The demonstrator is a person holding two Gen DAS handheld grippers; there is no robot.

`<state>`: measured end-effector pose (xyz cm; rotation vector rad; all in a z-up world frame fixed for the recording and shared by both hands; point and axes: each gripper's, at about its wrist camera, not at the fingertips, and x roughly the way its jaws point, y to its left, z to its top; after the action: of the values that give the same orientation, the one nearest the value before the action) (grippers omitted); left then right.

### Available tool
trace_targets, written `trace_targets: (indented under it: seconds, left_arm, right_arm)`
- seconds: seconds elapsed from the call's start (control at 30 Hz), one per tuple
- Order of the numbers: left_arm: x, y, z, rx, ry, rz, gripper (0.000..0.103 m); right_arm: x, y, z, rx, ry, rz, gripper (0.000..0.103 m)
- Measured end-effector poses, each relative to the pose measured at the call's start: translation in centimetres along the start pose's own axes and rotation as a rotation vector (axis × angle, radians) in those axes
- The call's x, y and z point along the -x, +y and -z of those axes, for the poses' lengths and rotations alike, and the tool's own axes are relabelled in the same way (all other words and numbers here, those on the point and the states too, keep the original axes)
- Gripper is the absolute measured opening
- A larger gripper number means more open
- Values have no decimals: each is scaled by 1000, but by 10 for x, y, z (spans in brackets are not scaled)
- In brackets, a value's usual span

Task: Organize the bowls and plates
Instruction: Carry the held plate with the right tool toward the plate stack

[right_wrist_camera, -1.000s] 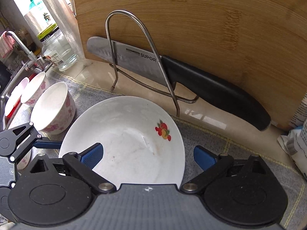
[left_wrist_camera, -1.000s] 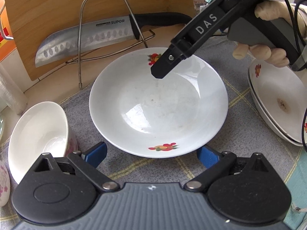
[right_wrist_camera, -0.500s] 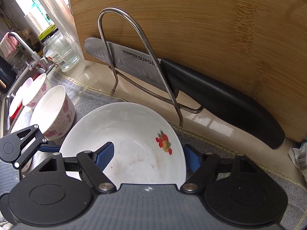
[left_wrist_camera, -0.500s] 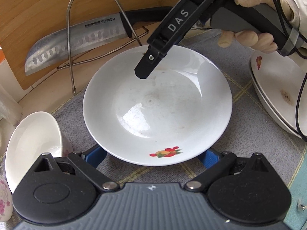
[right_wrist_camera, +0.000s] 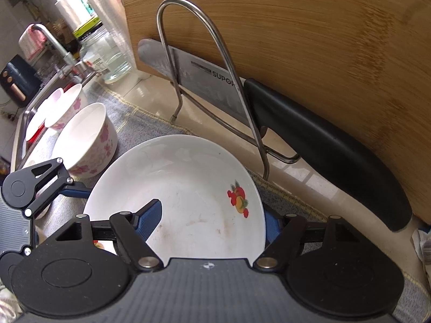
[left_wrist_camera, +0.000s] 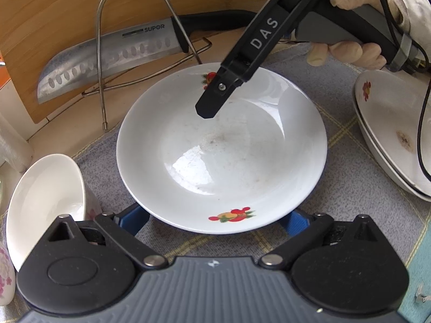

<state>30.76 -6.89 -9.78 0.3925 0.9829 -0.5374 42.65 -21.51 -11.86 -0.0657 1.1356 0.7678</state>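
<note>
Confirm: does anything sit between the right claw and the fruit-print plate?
Nothing visible. The right claw has just been closing with the plate rim between its fingers, one finger inside the dish and one outside, and appears clamped on it. The left claw is open, with the plate's near edge over its fingers.

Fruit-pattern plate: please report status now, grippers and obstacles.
Right gripper just closed on plate rim. Left gripper open, plate edge between fingers. Knife rack close behind.

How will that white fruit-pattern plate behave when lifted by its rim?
The deep plate looks like glazed ceramic: probably rigid, fairly heavy and breakable. Its glossy reflection suggests a slippery rim. Held by one edge, it would likely droop toward the unsupported side.
</note>
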Motion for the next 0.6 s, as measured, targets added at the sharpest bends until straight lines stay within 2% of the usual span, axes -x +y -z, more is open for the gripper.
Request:
trace_targets:
  seconds: [0.4, 0.6]
  left_arm:
    - [2, -2, 2, -12, -1, -15, 101]
    - [6, -6, 3, -24, -14, -38, 99]
  right_arm:
    - [7, -1, 4, -22, 3, -25, 79]
    - [12, 4, 11, -21, 7, -2, 78]
